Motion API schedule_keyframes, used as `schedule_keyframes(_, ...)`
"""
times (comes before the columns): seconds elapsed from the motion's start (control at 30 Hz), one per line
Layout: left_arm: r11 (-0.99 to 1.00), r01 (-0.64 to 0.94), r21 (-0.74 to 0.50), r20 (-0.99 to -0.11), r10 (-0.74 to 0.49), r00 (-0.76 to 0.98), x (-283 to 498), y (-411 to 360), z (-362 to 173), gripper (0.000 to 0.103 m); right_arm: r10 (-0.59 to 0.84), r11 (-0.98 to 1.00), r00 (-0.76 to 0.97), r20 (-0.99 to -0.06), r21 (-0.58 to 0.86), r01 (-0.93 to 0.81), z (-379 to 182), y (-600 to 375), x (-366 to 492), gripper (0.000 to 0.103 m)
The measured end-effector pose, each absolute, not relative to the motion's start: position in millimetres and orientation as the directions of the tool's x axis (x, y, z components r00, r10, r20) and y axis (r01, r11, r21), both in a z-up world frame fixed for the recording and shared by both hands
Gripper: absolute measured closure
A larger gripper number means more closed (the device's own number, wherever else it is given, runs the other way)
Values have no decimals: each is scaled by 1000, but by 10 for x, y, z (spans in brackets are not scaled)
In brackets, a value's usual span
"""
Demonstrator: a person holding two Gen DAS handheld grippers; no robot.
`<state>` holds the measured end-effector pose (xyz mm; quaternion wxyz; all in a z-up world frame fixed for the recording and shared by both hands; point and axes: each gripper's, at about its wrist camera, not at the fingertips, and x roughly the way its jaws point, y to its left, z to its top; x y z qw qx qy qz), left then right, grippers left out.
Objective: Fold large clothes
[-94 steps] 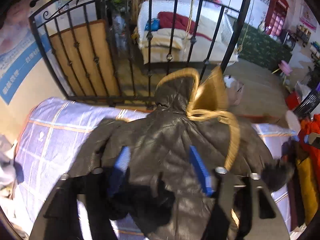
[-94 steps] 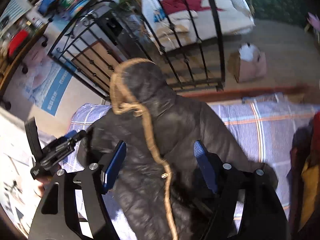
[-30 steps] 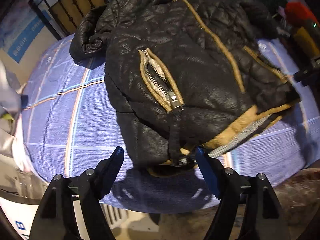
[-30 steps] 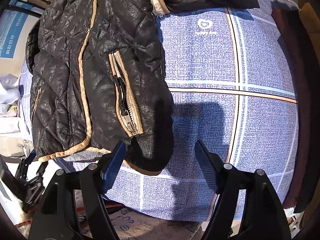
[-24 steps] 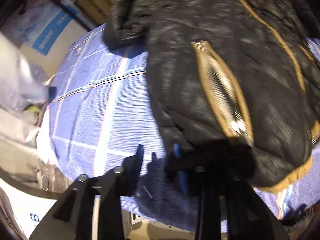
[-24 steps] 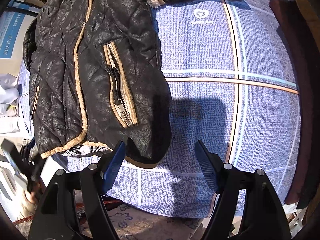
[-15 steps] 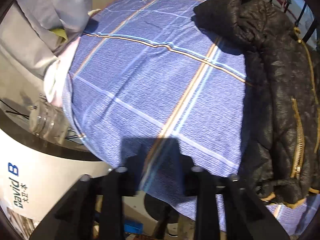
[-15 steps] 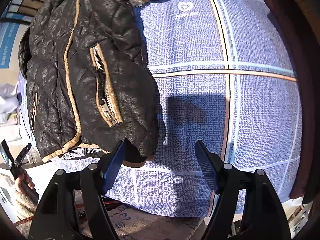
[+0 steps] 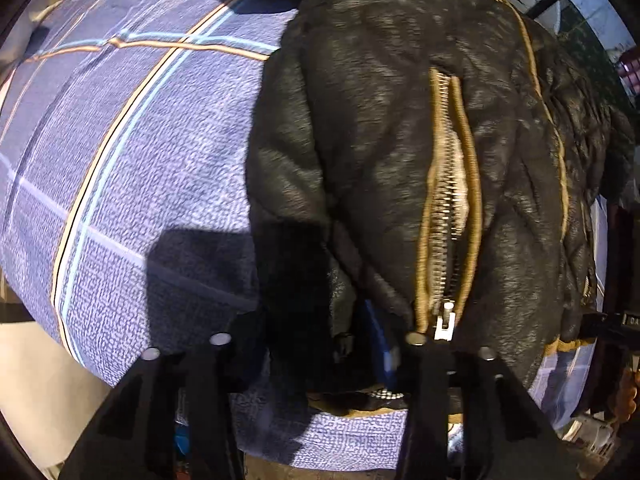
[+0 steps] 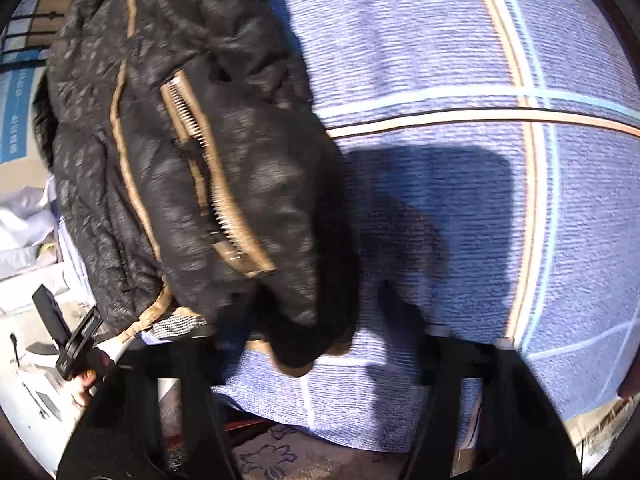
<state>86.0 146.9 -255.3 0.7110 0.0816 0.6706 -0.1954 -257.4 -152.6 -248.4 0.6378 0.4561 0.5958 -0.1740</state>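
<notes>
A black padded jacket (image 9: 380, 128) with tan trim lies on a bed covered by a blue checked sheet (image 9: 132, 152). The jacket's hem reaches the near edge of the bed, and its body runs away toward the far edge.

From the left wrist camera, the left gripper (image 9: 316, 344) sits low at the near edge of the bed, pointing along the jacket. Its jaws are moderately apart, with the dark corner of the jacket's hem between them. One blue pad (image 9: 380, 348) shows against the fabric; the other finger is lost in shadow, so a firm pinch cannot be confirmed. A pocket zip (image 9: 444, 216) edged in tan runs up the jacket just above the gripper, its metal pull close to the right finger.

From the right wrist camera, the right gripper (image 10: 320, 340) also sits at the near edge of the bed, its jaws spread wide. The other bottom corner of the jacket droops between the fingers, nearer the left one; contact cannot be made out through the blur. A second tan-edged pocket zip (image 10: 212, 172) slants across the jacket above it. At the far left of this view, beside the bed's near edge, the person's left hand (image 10: 86, 380) holds the other gripper's handle
</notes>
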Motion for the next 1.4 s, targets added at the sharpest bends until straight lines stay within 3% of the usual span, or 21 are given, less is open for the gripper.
schedule_keyframes(0.03, 904, 400, -150, -984, -175, 28, 858, 1451, -2493, 82, 325, 526, 241, -915, 386, 758, -2458, -1499, -2571, 76)
schedule_keyframes(0.07, 898, 409, -165, -981, -194, 30, 861, 1455, -2400, 86, 311, 538, 250, -917, 387, 749, -2386, -1472, -2566, 80)
schedule_keyframes(0.27, 874, 425, -237, -944, -311, 114, 836, 1861, -1632, 89, 314, 592, 391, -865, 500, 631, -1504, -1274, -2750, 84)
schedule_keyframes(0.43, 878, 420, -230, -953, -291, 87, 766, 2089, -1594, 89, 327, 638, 374, -868, 494, 591, -1104, -1228, -3031, 84)
schedule_keyframes(0.53, 878, 449, -167, -977, -207, 43, 684, 2056, -1814, 90, 349, 652, 296, -889, 457, 605, -1285, -1014, -2968, 84)
schedule_keyframes(0.67, 896, 435, -87, -996, -87, -20, 601, 2124, -2285, 91, 425, 632, 160, -891, 419, 652, -1922, -781, -3083, 85)
schedule_keyframes(0.77, 911, 403, -84, -996, -76, -36, 718, 2113, -2386, 90, 444, 618, 90, -892, 377, 690, -2290, -886, -3108, 82)
schedule_keyframes(0.83, 919, 389, -69, -997, -71, -9, 804, 2101, -2243, 85, 422, 589, 68, -904, 330, 737, -2353, -1036, -3125, 74)
schedule_keyframes(0.87, 921, 389, -36, -998, -56, 39, 867, 2101, -2121, 74, 408, 592, 44, -912, 301, 748, -2314, -1070, -3113, 64)
schedule_keyframes(0.9, 923, 385, -2, -995, -42, 94, 936, 2126, -1988, 63, 381, 609, 20, -924, 267, 747, -2254, -1123, -3099, 41)
schedule_keyframes(0.93, 928, 372, 21, -989, -36, 145, 999, 2146, -1865, 39, 330, 636, 13, -944, 232, 736, -2137, -1183, -3092, 31)
schedule_keyframes(0.97, 936, 350, 39, -981, -31, 192, 1074, 2163, -1746, 28, 279, 657, 17, -960, 204, 725, -2004, -1201, -3080, 26)
schedule_keyframes(1.07, 933, 361, 13, -966, -82, 246, 1295, 2009, -1512, 28, 148, 713, 51, -988, 143, 686, -1658, -1317, -2886, 26)
schedule_keyframes(1.2, 880, 476, 4, -952, -143, 272, 1292, 1534, -1449, 28, 104, 778, 146, -984, 172, 604, -1474, -1349, -2410, 26)
schedule_keyframes(1.33, 826, 561, -48, -961, -192, 201, 1032, 1025, -1604, 26, 38, 889, 136, -990, 95, 448, -1517, -969, -1820, 26)
schedule_keyframes(1.4, 797, 604, -19, -977, -143, 158, 829, 838, -1836, 26, 28, 917, 91, -995, 62, 394, -1623, -797, -1677, 26)
